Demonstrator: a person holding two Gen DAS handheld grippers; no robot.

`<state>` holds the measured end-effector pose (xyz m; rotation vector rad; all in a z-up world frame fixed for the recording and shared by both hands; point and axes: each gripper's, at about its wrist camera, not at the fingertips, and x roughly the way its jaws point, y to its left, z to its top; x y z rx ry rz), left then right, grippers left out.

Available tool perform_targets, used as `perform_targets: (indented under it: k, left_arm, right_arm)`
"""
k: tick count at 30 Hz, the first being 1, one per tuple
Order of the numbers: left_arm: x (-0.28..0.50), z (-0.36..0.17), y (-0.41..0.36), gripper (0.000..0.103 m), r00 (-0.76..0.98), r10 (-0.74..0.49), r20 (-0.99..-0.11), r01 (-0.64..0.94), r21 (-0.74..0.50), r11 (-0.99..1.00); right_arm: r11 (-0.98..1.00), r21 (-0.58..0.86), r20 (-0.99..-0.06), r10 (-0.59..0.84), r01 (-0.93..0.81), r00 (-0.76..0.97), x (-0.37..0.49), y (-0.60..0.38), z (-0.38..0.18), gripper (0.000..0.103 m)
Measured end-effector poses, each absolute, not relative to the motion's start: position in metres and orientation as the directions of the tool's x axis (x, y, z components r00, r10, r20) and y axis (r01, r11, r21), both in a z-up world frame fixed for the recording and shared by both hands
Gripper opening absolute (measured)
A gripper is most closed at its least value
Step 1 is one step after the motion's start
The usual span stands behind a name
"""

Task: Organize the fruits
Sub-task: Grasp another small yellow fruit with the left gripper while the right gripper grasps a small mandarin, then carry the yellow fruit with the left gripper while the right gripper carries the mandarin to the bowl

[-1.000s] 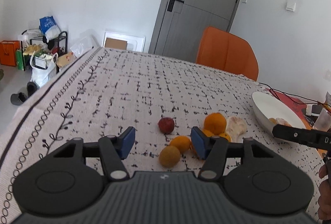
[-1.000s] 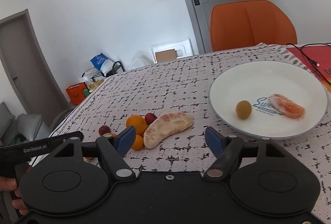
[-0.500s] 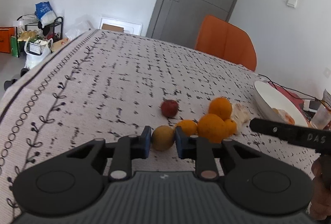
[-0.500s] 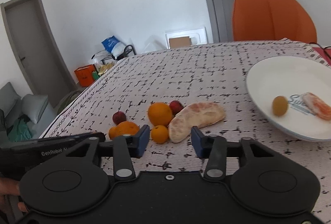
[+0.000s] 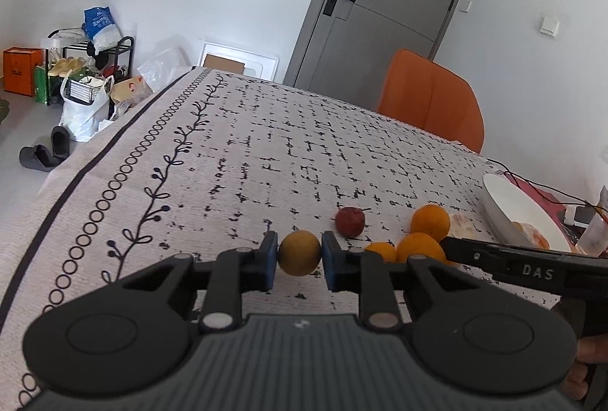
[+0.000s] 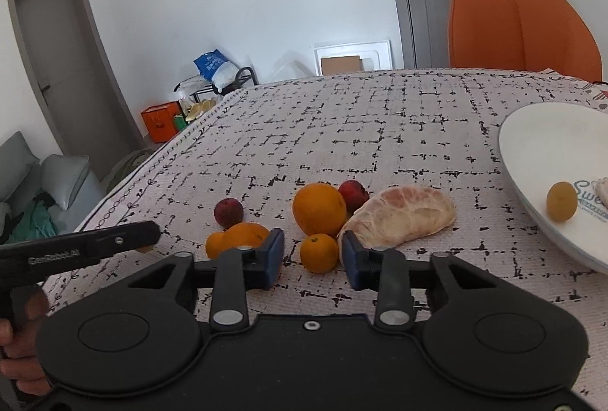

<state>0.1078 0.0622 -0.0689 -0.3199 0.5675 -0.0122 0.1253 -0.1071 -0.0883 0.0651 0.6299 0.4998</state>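
White plate (image 6: 532, 130) on my right has a yellow-brown fruit (image 6: 561, 201) and a peeled citrus piece (image 5: 532, 238) in it. My left gripper (image 5: 298, 261), angled down, is pinching another yellowish fruit (image 5: 299, 252) at the tablecloth (image 5: 266, 160). My right gripper (image 6: 313, 259) is closing around a small orange (image 6: 319, 253), pads not touching it.

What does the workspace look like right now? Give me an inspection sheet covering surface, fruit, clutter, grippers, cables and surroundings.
Surface: patterned tablecloth over the table.
Job's things: oranges, two red fruits and a peeled citrus segment clustered on the cloth; white plate holding a small yellow-brown fruit.
Clutter: nothing seen among the fruit.
Grippers: left gripper shut on a round yellow-brown fruit; right gripper closing around a small orange, pads not yet touching.
Cables: black cables beyond the plate.
Surroundings: orange chair, grey door, bags on the floor.
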Motion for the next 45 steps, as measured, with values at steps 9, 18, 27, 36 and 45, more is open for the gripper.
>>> perform_targets:
  k: [9, 18, 27, 36, 45]
  left_arm:
    - [0.104, -0.066, 0.064, 0.023, 0.848, -0.088, -0.523, -0.084, -0.296, 0.952]
    - [0.101, -0.06, 0.057, 0.023, 0.853, -0.086, -0.515, -0.075, -0.284, 0.956]
    - [0.105, -0.054, 0.046, 0.023, 0.858, -0.091, -0.505, -0.059, -0.274, 0.96]
    - [0.112, -0.043, 0.017, 0.023, 0.864, -0.13, -0.487, 0.004, -0.252, 0.968]
    - [0.119, -0.033, -0.02, 0.023, 0.864, -0.177, -0.471, 0.079, -0.221, 0.972]
  right_arm:
    - [0.897, 0.129, -0.546, 0.419, -0.422, 0.725, 0.125, -0.101, -0.09, 0.033]
    - [0.881, 0.159, -0.534, 0.456, -0.446, 0.712, 0.119, -0.111, -0.089, 0.017]
    - [0.872, 0.206, -0.496, 0.484, -0.444, 0.721, 0.112, -0.129, -0.08, 0.017]
    - [0.89, 0.252, -0.45, 0.456, -0.381, 0.768, 0.107, -0.171, -0.07, 0.017]
    - [0.906, 0.27, -0.413, 0.415, -0.326, 0.811, 0.102, -0.208, -0.065, 0.017]
